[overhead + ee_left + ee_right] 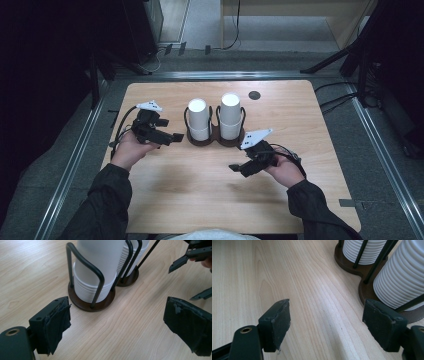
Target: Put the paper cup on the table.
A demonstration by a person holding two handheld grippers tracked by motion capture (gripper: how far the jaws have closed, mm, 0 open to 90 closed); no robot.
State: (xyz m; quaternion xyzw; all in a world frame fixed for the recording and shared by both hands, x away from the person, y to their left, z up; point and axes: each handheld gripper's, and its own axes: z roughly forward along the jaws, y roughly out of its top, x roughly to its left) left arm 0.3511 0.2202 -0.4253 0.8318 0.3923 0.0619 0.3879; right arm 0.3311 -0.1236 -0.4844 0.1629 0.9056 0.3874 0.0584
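Two stacks of white cups [197, 119], one double holder [215, 141], two tongs [176, 137], one table [200, 190].

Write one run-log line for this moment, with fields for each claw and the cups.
left claw: open, empty, beside left cup stack | right claw: open, empty, over table | cups: two stacks in holder

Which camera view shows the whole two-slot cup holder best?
The high view: the cup holder appears whole, with both cup stacks and the wire loops. The left gripper view shows it close, tops cropped. The right gripper view shows part of its brown base.
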